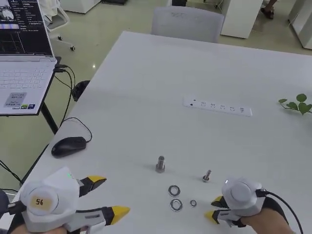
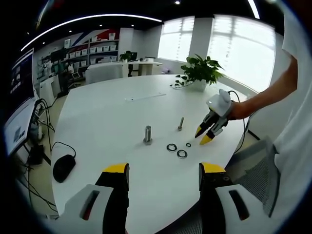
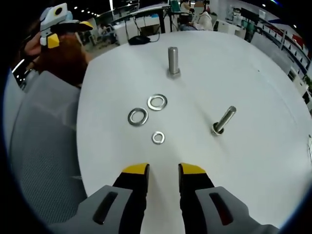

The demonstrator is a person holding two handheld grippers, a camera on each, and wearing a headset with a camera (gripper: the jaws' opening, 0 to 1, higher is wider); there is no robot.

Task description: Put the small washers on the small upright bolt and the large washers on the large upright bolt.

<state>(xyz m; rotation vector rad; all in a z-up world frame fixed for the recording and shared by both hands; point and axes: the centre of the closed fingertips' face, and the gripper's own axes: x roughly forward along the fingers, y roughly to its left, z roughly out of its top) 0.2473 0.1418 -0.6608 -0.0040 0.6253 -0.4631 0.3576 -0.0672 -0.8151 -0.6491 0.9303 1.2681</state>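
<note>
On the smooth white table (image 1: 146, 87) we hold the left gripper (image 1: 111, 196) at near left. Its white plastic casing carries a round yellowish label reading "56", and its yellow-tipped jaws are spread wide and empty. The right gripper (image 1: 213, 208) hovers at near right, its jaws slightly parted and gripping nothing. Between them lie the far large washer (image 1: 174, 190) and the near large washer (image 1: 176, 204), both flat steel rings. The small washer (image 1: 193, 203) lies just to their right. Beyond the washers the thick large bolt (image 1: 160, 164) stands on its head. To its right is the slim small bolt (image 1: 206, 176), which seems to lean, perhaps a trick of the lens. A white power strip (image 1: 217, 106) lies farther off, and a matte black mouse (image 1: 68, 146) sits at left. The laptop (image 1: 24, 63) bears stickers we cannot read.
</note>
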